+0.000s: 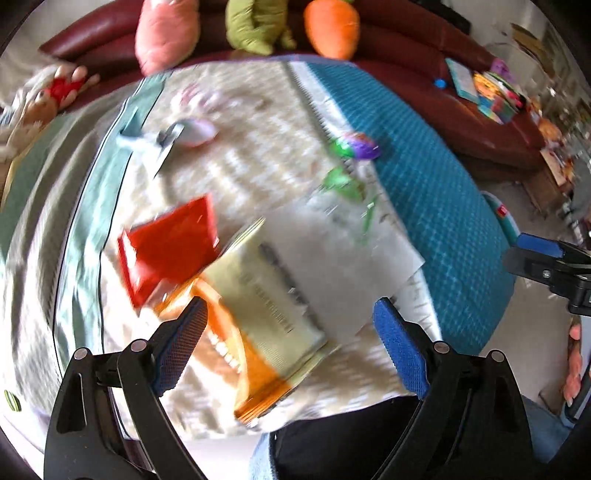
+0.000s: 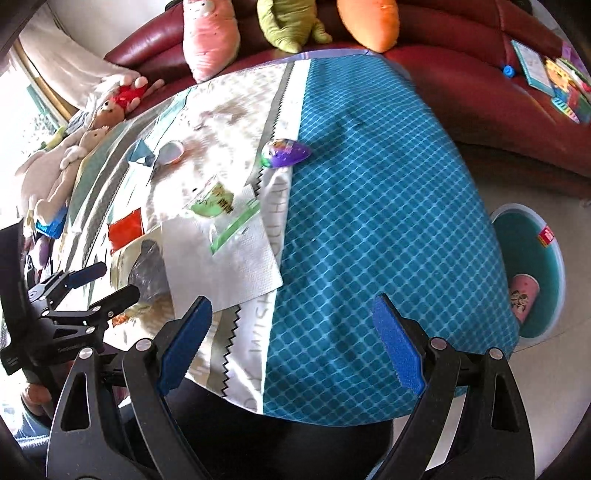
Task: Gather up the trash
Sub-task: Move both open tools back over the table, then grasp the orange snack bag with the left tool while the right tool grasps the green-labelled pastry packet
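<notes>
Trash lies on a cloth-covered table (image 2: 369,221). In the blurred left wrist view, my left gripper (image 1: 291,347) stands open over an orange and cream packet (image 1: 266,314), its pads apart from it. A red wrapper (image 1: 170,251) lies to the left, with a white napkin (image 1: 332,258) and a green packet (image 1: 343,184) beyond. My right gripper (image 2: 291,345) is open with nothing between its fingers, above the cloth where white meets blue. Ahead of it lie the napkin (image 2: 221,254), the green packet (image 2: 218,201) and a purple wrapper (image 2: 284,153).
A teal bin (image 2: 554,258) holding a pink cup (image 2: 522,295) stands on the floor to the table's right. Plush toys (image 2: 210,33) sit on a dark red sofa (image 2: 480,92) behind the table. A small round lid (image 2: 171,151) lies far left. The left gripper (image 2: 120,282) shows at the left edge.
</notes>
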`<action>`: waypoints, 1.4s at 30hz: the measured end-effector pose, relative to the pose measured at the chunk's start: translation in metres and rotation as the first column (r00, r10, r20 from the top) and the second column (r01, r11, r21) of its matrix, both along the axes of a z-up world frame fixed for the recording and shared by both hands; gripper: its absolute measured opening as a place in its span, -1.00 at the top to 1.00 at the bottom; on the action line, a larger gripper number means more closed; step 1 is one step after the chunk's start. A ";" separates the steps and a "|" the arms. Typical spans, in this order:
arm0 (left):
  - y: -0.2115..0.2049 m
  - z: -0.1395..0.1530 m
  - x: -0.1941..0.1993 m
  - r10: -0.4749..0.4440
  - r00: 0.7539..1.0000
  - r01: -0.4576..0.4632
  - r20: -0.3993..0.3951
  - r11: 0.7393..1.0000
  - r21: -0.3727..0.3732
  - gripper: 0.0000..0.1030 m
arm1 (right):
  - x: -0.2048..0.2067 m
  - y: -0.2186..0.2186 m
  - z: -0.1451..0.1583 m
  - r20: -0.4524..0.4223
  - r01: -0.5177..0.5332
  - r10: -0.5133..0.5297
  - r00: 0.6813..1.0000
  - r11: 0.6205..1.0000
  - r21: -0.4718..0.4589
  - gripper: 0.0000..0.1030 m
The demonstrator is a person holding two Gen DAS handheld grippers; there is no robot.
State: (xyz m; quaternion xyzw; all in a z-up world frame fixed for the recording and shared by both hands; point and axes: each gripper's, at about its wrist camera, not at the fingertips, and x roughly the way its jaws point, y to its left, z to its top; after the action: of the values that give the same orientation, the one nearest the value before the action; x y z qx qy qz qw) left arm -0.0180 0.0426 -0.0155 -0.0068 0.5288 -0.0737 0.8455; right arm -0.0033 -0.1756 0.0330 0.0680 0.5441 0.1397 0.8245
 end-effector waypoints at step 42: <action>0.075 0.004 0.103 0.095 0.990 -0.073 0.103 0.977 -0.200 0.25 | 0.116 0.123 -0.040 -0.066 -0.437 0.432 0.899 0.886 -0.157 -0.64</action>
State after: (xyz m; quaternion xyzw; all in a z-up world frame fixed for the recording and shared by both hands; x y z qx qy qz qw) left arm 0.0852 0.1175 -0.0114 -0.1083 0.4701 -0.0900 0.8713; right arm 0.1126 -0.0522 -0.0068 -0.1232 0.5674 0.2734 0.7669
